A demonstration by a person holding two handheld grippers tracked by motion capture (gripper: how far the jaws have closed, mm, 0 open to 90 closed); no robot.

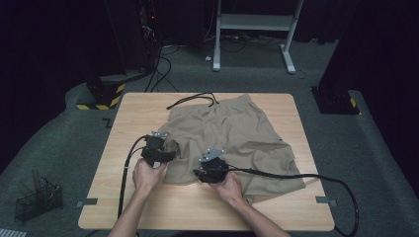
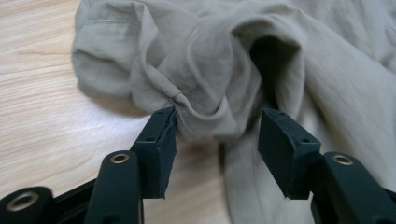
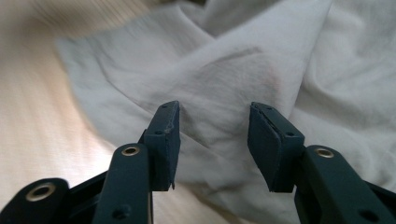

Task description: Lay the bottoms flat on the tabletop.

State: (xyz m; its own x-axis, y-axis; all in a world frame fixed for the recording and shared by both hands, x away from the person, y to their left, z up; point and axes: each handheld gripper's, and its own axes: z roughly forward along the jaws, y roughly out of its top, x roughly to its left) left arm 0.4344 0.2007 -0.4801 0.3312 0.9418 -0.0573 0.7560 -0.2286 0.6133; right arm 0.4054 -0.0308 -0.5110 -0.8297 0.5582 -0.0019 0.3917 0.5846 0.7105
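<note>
A: How do the jaws stand?

B: Both pairs are apart. The left gripper (image 2: pixel 217 123) has a bunched fold of the khaki shorts (image 1: pixel 232 140) between its jaws, cloth touching the one pad, not clamped. The right gripper (image 3: pixel 212 126) stands over a flat leg with a gap both sides and nothing pinched.

A: Where are the shorts?

B: Spread across the middle of the surface (image 1: pixel 123 128), waistband toward the far edge, legs toward the near edge, where the left hand (image 1: pixel 147 174) and right hand (image 1: pixel 228 185) work.

A: How far along?

B: Early, I judge. The near-left leg is rumpled and no neat fold is made; gripping and folding remain.

A: Anything in the way?

B: The black drawstring (image 1: pixel 192 98) trails by the far edge, and the right cable (image 1: pixel 296 175) crosses the near-right leg and could drag on it. A wire basket (image 1: pixel 37 200) sits on the floor, well apart.
</note>
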